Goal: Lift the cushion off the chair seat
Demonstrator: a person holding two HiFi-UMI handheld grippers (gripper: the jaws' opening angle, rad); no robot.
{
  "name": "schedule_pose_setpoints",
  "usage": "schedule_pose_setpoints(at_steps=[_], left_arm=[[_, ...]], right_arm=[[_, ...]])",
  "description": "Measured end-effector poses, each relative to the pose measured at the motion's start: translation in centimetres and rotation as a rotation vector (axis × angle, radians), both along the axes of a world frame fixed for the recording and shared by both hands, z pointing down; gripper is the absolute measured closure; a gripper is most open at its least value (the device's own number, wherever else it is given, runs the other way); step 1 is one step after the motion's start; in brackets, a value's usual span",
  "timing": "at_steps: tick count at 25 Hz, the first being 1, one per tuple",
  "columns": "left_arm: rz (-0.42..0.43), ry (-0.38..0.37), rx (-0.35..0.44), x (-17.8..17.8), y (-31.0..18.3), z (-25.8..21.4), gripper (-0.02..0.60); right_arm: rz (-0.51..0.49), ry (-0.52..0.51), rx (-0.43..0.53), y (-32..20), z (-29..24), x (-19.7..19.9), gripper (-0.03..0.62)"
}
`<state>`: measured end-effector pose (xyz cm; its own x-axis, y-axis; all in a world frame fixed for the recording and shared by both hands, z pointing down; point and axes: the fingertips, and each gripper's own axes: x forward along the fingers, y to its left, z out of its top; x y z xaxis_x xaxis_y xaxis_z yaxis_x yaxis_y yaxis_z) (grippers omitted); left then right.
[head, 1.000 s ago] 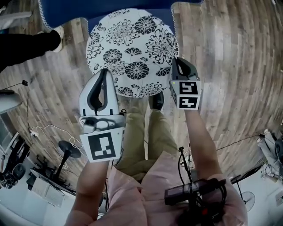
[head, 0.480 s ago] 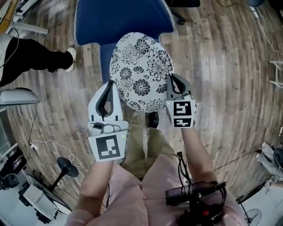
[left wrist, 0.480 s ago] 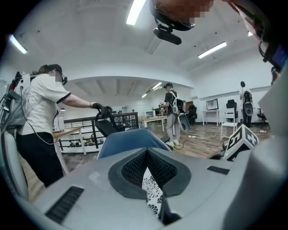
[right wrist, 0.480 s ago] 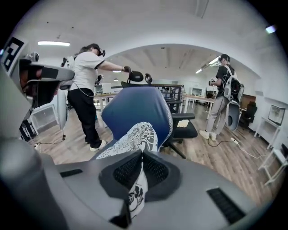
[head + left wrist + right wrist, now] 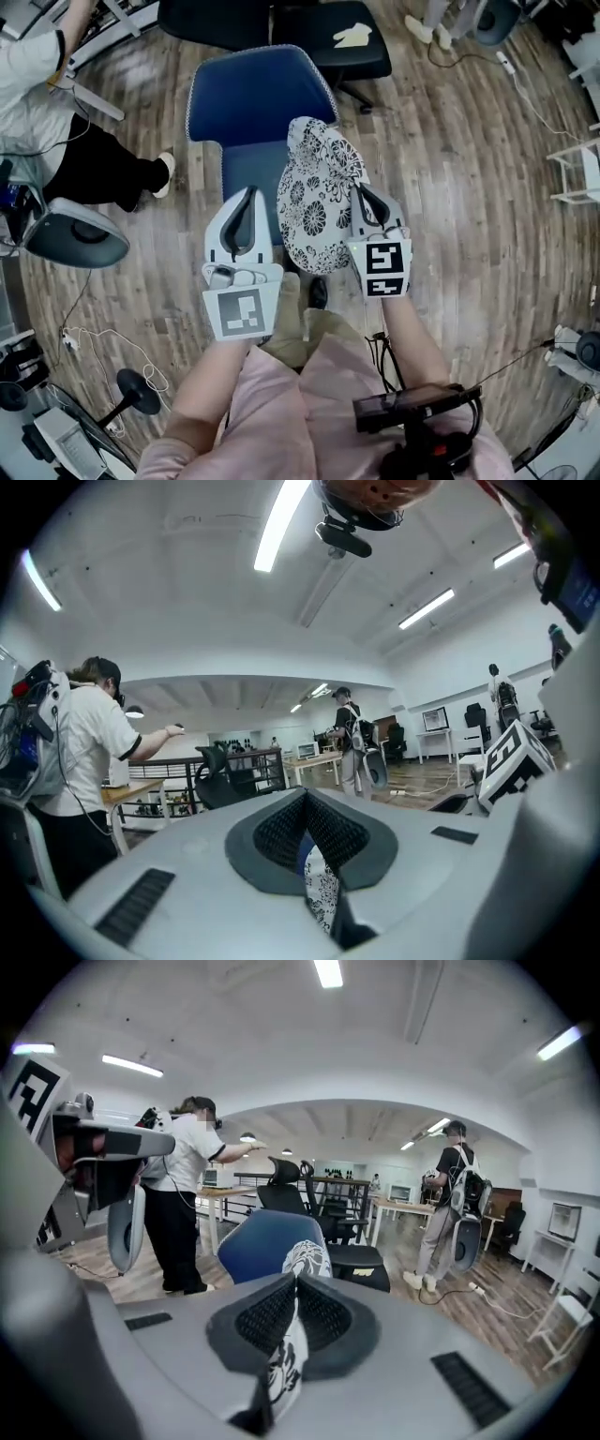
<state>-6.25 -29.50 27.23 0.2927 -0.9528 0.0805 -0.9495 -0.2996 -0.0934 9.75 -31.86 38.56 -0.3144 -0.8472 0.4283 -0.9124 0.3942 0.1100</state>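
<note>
Looking down in the head view, the floral cushion (image 5: pixel 322 192) is up off the blue chair (image 5: pixel 251 94). It hangs curled and nearly on edge in front of the seat. The right gripper (image 5: pixel 361 194) has hold of its right edge. The left gripper (image 5: pixel 248 192) stands just left of the cushion, tips together, with a strip of blue showing between them. A person in a white top (image 5: pixel 37 84) is at the far left on the wooden floor (image 5: pixel 469 169), and a black chair (image 5: pixel 328 28) stands beyond the blue one.

In the left gripper view, the jaws meet at their tips. Lower down the slit there is a sliver of cushion print (image 5: pixel 321 892) and some blue. I can't tell whether any fabric is pinched there.

In the right gripper view, the jaws are closed tight on the cushion's fabric (image 5: pixel 284 1363), which runs up between them. The blue chair stands beyond.
</note>
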Motion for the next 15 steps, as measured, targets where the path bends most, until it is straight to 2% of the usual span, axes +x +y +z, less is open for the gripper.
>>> schedule_pose_setpoints(at_steps=[5, 15], left_arm=[[0.021, 0.013, 0.070, 2.8, 1.5, -5.5, 0.571], [0.007, 0.042, 0.208, 2.1, 2.5, -13.9, 0.571]], right_arm=[[-0.006, -0.028, 0.113, 1.1, -7.6, 1.8, 0.591], [-0.017, -0.086, 0.300, 2.3, -18.7, 0.9, 0.589]])
